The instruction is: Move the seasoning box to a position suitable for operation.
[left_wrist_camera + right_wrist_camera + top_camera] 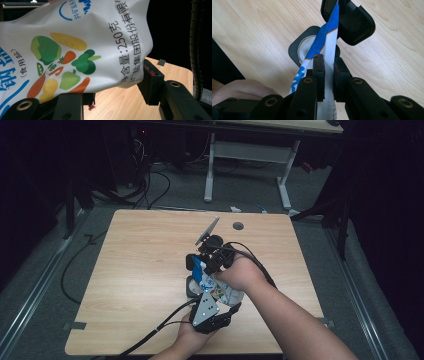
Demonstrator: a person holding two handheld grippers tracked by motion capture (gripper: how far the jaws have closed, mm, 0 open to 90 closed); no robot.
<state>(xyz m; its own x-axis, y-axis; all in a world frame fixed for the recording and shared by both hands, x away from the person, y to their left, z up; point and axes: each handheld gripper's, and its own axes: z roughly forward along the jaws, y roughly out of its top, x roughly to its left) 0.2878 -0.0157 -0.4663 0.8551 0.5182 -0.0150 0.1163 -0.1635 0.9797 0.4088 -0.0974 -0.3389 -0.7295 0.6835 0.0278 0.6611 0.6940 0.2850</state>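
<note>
So the jaws of the right gripper (327, 66) are clamped onto the thin top edge of the salt bag (220, 290), seen edge-on in the right gripper view as a flat blue-and-white strip pinched between the two black pads. The left gripper (212, 312) has the bag's lower body sitting between its jaws; the far jaw is pressed against the bag's side in the left gripper view, so it's taken as held there too.

The bag is kept up off the surface (150, 265), a bit right of the middle and toward the near edge. Plenty of bare wood is left on the left half and along the far side; the near edge sits close to the left hand (192, 340). A small round hole (238, 226) can be spotted near the far edge.

Printing on the bag: "250" with Chinese characters running up the side, big blue characters at the left, and cartoon veg drawn in green, orange and yellow. It's a glossy, crinkled plastic pouch, soft and dented.

Directly under the bag a dark rounded-square holder (298, 48) with a pale round inside is seen lying flat on the light wood-grain top. Beyond the surface, grey floor, loose cables (150, 187) and a white desk frame (247, 165) are visible.
</note>
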